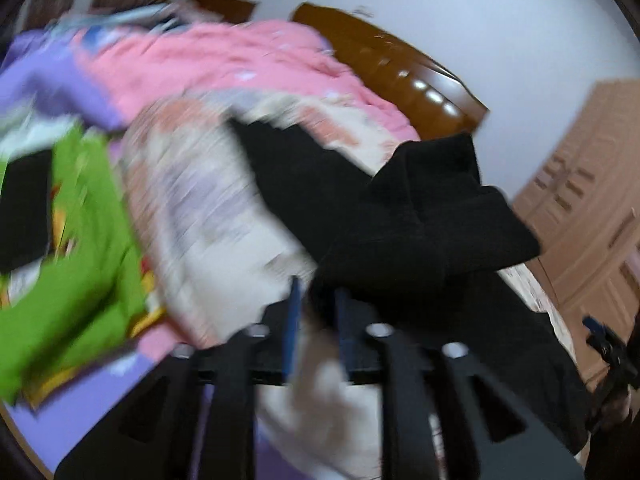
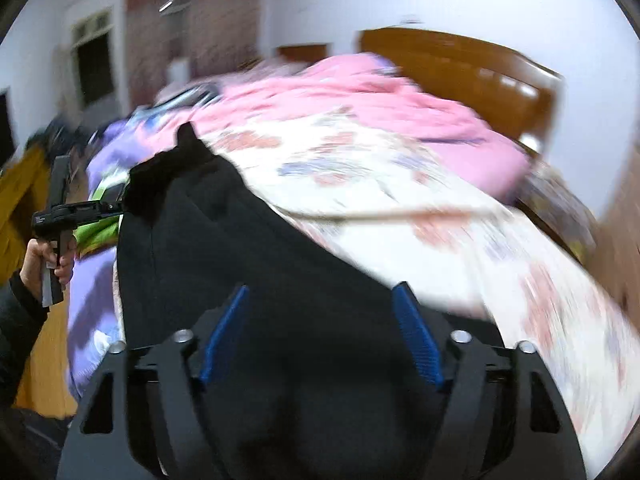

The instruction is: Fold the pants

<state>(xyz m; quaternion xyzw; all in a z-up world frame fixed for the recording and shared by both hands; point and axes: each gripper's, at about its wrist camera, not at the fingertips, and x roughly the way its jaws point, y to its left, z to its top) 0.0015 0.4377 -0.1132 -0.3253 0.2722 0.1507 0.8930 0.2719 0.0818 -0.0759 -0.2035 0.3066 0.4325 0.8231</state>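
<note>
1. White walls and a glossy brown headboard [image 2: 460, 76] framed a bed [image 2: 420, 216] piled with a pink quilt [image 2: 360, 100] and a floral cover; both views were smeared with motion blur.
2. Black pants [image 2: 224, 248] lay draped across the near side of the bed, on the floral cover.
3. The left tool [image 1: 316, 312] had its blue pads [image 1: 291, 328] drawn close together, with dark cloth bunched at them. It looked clamped on an edge of the pants [image 1: 400, 216], though blur made the contact itself hard to confirm.
4. The right tool [image 2: 320, 332] stood wide open, pads [image 2: 416, 340] well apart, with black fabric lying between and beneath them but nothing pinched.
5. Judged from that split, one side seemed held so the fabric could be carried over, while the other was free to take a new grip.
6. The right wrist view alone showed the left tool [image 2: 116, 208] from outside, gripped by the person's hand [image 2: 48, 256], its tip at a raised corner of the pants.
7. The left wrist view alone showed a green garment [image 1: 80, 248] and purple sheet to the left, a wooden wardrobe [image 1: 592, 200] to the right, and a sliver of the right tool [image 1: 604, 344] at the edge.
</note>
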